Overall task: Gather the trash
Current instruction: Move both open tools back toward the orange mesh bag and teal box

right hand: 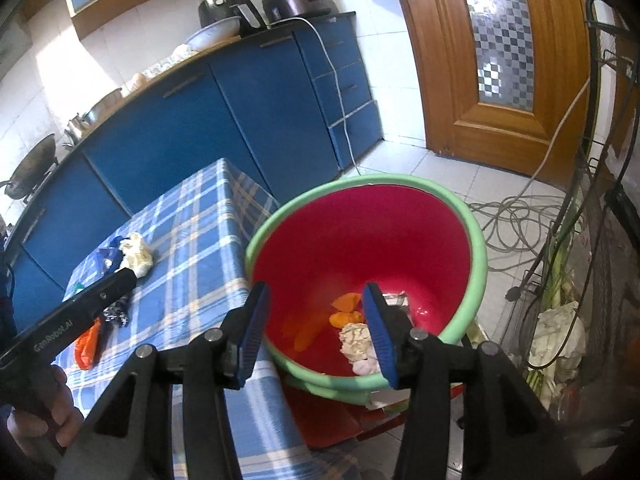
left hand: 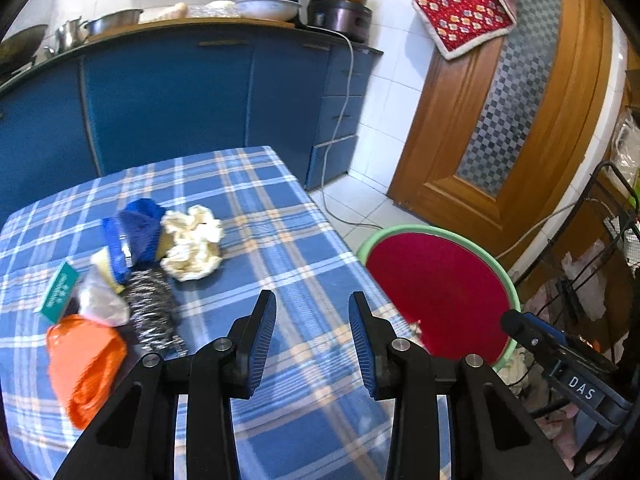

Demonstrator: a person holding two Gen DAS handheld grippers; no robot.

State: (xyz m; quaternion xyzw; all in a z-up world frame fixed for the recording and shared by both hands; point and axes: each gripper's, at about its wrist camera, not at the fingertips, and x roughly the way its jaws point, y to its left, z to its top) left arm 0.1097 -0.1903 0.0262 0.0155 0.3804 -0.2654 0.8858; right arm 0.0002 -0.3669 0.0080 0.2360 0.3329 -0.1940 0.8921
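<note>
**Kitchen tabletop: trash pile left of empty left gripper**

Plaid tabletop point(left hand: 280, 240) carrying trash pile point(left hand: 136, 276) at frame's left-centre. Left gripper point(left hand: 312, 308) nearer, parted, empty. Right gripper point(right hand: 314, 300) parted, holding nothing, above red bin point(right hand: 472, 220).

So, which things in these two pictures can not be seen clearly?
- Basin, right wrist view: right tool covers part of the trash at its bottom.
- Same basin, left wrist view: the table edge hides its inside bottom.
- Green packet, left wrist view: print too small to read.
- Trash pile, right wrist view: left tool crosses it.
</note>
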